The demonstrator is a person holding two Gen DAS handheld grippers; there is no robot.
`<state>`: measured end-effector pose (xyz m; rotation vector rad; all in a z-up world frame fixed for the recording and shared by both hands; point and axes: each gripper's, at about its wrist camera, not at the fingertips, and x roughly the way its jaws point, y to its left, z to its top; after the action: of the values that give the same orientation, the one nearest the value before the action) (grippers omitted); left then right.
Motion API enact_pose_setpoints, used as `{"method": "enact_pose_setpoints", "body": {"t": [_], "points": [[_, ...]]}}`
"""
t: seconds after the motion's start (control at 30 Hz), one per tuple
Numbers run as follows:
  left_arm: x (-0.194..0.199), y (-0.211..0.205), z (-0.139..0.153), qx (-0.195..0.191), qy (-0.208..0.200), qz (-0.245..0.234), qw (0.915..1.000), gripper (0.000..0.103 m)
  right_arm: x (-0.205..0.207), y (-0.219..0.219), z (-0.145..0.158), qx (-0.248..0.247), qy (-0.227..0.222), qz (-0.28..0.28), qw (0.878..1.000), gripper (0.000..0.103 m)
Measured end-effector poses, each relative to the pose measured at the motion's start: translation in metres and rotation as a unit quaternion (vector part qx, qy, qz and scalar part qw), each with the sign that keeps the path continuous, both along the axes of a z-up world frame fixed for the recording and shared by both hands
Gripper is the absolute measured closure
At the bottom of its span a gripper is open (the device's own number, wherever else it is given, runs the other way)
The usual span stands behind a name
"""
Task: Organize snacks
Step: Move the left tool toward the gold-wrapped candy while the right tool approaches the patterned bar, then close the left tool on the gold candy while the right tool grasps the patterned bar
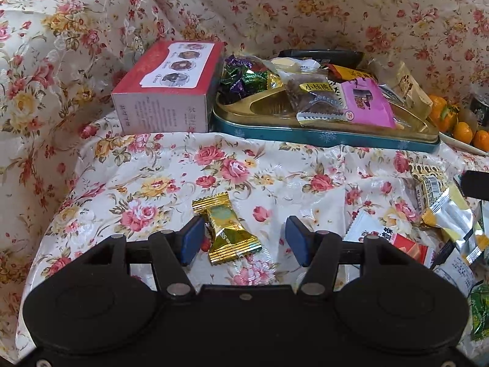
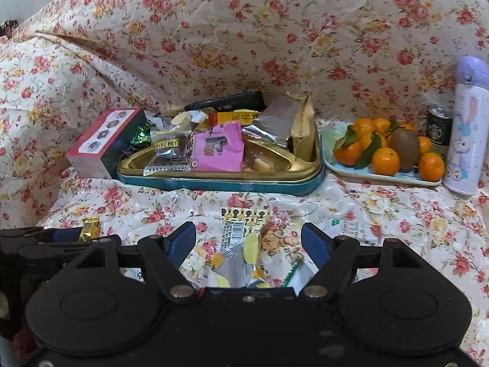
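Floral cloth (image 1: 244, 165) covers the table and drapes up behind it. Left gripper (image 1: 244, 238): jaws apart, gold-wrapped candy (image 1: 227, 229) lying on the cloth between the pads, nearer the left one, not pinched. Snack tin (image 1: 275, 131) at 12 o'clock from it, piled with packets; red box (image 1: 171, 91) touching the tin at its 9 o'clock. Right gripper (image 2: 249, 243): released, empty, above loose packets (image 2: 241, 263). Fruit tray (image 2: 379, 176) at the tin's 3 o'clock, purple bottle (image 2: 464, 128) beyond
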<state>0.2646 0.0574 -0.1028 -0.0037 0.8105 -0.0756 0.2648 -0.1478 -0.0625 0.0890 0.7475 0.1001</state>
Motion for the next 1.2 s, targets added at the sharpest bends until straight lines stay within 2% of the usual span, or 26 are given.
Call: {"method": "enact_pose_setpoints", "body": {"t": [0.23, 0.43, 0.53, 0.57, 0.6, 0.77, 0.97, 1.2], "points": [[-0.001, 0.000, 0.000, 0.000, -0.001, -0.005, 1.0000, 0.041, 0.022, 0.009, -0.016, -0.015, 0.027, -0.003, 1.000, 0.025], [0.000, 0.000, 0.000, 0.000, 0.003, -0.007, 1.0000, 0.041, 0.037, 0.015, -0.031, -0.021, 0.055, -0.002, 0.998, 0.030], [-0.001, 0.001, 0.000, -0.001, 0.002, -0.008, 1.0000, 0.041, 0.040, 0.017, -0.036, -0.023, 0.061, -0.003, 0.998, 0.048], [-0.001, 0.001, 0.000, -0.001, 0.001, -0.009, 1.0000, 0.041, 0.041, 0.018, -0.038, -0.025, 0.060, -0.002, 0.998, 0.058], [-0.001, 0.001, -0.001, 0.000, 0.000, -0.009, 1.0000, 0.041, 0.040, 0.018, -0.038, -0.025, 0.057, 0.001, 0.998, 0.065], [-0.002, 0.001, -0.001, 0.001, -0.003, -0.010, 0.9999, 0.041, 0.038, 0.011, -0.030, -0.027, 0.021, -0.020, 0.999, 0.066], [-0.001, 0.001, 0.000, 0.001, -0.001, -0.006, 1.0000, 0.043, 0.031, -0.013, -0.009, 0.010, -0.029, -0.061, 0.998, 0.067], [0.005, 0.010, 0.007, -0.006, 0.009, 0.011, 0.9999, 0.065, 0.017, -0.037, 0.018, 0.044, -0.081, -0.092, 0.992, 0.067]]}}
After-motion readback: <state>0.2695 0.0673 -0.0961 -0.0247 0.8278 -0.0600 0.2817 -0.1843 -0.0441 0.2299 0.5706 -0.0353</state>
